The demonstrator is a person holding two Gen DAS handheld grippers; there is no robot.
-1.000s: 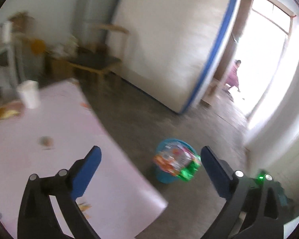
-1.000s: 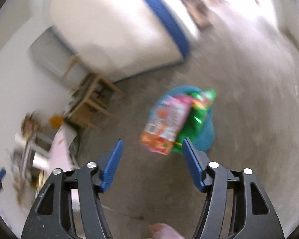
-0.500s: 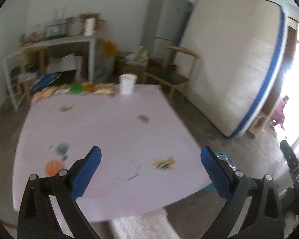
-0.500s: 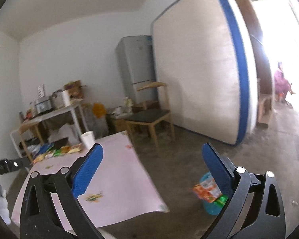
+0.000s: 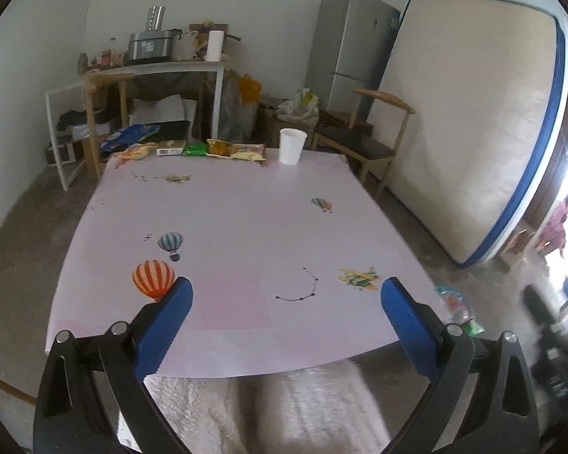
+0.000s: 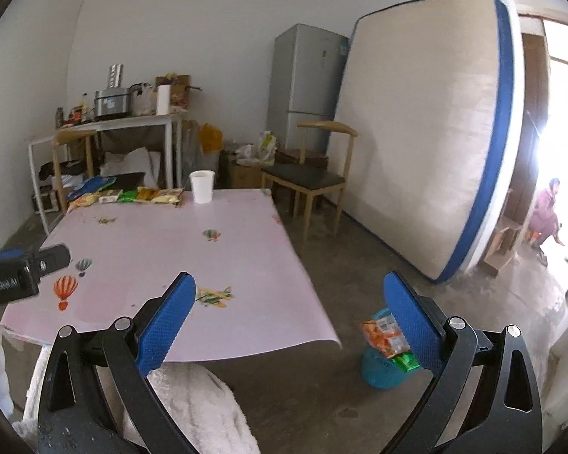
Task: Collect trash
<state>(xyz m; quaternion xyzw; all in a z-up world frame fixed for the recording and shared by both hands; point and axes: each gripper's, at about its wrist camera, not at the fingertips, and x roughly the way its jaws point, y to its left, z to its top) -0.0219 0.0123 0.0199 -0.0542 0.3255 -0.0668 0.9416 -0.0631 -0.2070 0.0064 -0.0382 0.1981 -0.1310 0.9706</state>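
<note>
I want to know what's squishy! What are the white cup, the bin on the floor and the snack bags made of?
White cup: probably paper or thin plastic, matte, plain. Blue bin: looks like plastic, with a mesh-like wall. Snack bags at the table's far edge: crinkly plastic film, glossy, brightly printed.

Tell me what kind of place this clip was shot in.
Probably a lived-in home, a mixed kitchen and storage room: a fridge in the corner, a mattress leaning on the wall, and a table with snack packets along its far edge.
</note>
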